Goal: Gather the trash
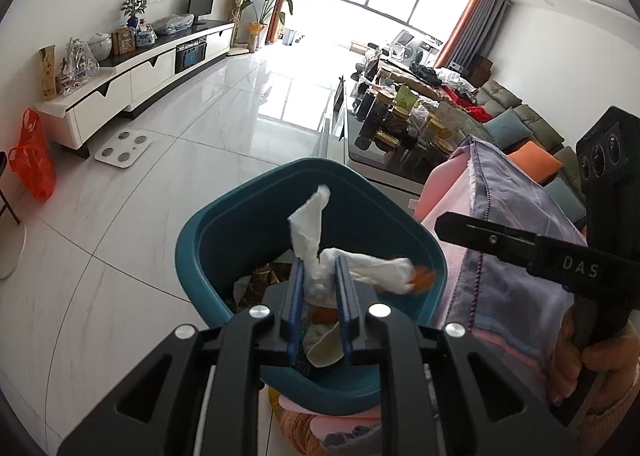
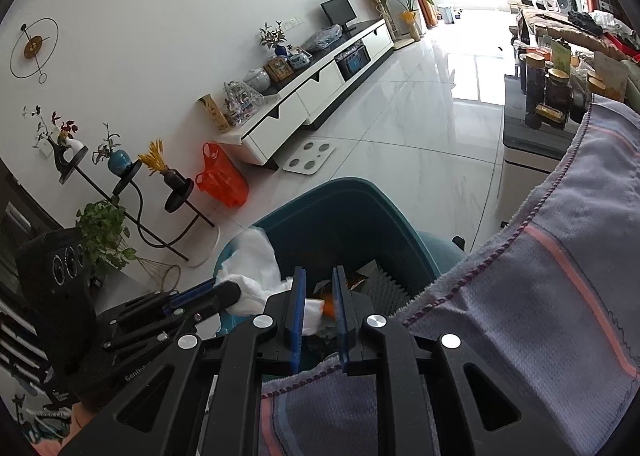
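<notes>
**Lightly does it: crumpled tissue held over the bin**

Now, start with your left wrist view. Your left gripper (image 1: 320,280) has its jaws clenched narrowly on a wad of white tissue (image 1: 312,240), with the blue pads pressing the wad's waist from both sides. One twisted tail rises toward 12 o'clock, and another lobe trails toward 3 o'clock, ending in a small orange scrap (image 1: 422,276). All of it hangs above the open mouth of the teal bin (image 1: 208,224), which already has rubbish in its bottom. Your right gripper (image 1: 472,230) reaches in from 3 o'clock, in front of a lilac and pink towel (image 1: 512,256).

From the right wrist view, that right gripper (image 2: 320,296) stands nearly closed, with the tissue's white end and the orange scrap (image 2: 329,306) lying between its fingers. You cannot tell whether the pads actually bite on them. The bulk of the tissue (image 2: 252,268) sits at 9 o'clock, just over the bin's near rim (image 2: 304,200). The towel (image 2: 540,296) fills the frame from 3 to 6 o'clock, and an edge of it lies under the fingers.

Expect the tissue to be almost weightless, soft and easy to tear. It will likely cling to the pads, not drop cleanly. Hold it at the dense, crumpled middle, never by the loose tails, and avoid pulling the two grippers apart.
</notes>
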Demonstrator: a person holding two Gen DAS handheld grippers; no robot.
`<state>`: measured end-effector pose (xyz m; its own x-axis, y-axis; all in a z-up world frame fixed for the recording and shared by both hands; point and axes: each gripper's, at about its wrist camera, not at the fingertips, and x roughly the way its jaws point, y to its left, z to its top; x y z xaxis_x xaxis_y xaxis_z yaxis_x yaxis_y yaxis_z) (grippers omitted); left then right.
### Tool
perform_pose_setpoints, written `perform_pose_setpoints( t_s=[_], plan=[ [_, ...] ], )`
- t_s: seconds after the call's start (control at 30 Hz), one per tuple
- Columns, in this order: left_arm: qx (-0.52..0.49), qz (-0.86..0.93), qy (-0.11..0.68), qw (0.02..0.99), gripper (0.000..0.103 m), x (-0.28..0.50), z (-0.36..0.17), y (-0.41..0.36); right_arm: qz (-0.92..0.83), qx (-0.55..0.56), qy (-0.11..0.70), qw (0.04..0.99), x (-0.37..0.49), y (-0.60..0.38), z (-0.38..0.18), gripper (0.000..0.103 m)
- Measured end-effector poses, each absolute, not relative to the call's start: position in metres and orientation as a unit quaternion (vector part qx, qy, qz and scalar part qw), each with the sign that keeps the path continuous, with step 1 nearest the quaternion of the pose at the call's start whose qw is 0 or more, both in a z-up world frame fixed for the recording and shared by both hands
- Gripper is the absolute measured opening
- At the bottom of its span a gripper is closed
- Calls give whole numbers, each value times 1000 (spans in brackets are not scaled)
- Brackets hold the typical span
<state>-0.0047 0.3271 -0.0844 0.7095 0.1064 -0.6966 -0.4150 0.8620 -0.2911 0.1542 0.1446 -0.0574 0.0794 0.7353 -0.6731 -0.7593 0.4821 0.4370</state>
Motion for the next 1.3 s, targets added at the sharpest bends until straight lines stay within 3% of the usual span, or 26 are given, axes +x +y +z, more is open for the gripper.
perform_pose_setpoints(
  t_s=[0.23,0.37,0.43,0.63,0.73,0.8,0.9,1.3],
  plan=[
    [-221,145,351,898,40,-4,-86,324,508,-7,447,736,154,137,-58,19],
    [-220,143,338,904,67,-9,-81,320,507,-3,436,744,152,126,-53,31],
    [-214,141,330,908,71,-13,-77,315,507,-2,430,747,150,120,-50,38],
    [-195,126,290,929,97,-30,-59,298,500,2,393,772,138,86,-35,61],
    [-181,116,266,940,99,-39,-49,283,492,7,371,788,130,60,-25,71],
    [-171,110,249,947,99,-45,-42,270,481,6,352,803,123,41,-19,86],
    [-154,98,228,956,99,-51,-34,246,453,4,318,832,110,8,-11,99],
    [-74,23,168,983,99,-26,-10,112,252,1,238,938,70,-139,-10,99]
  ],
)
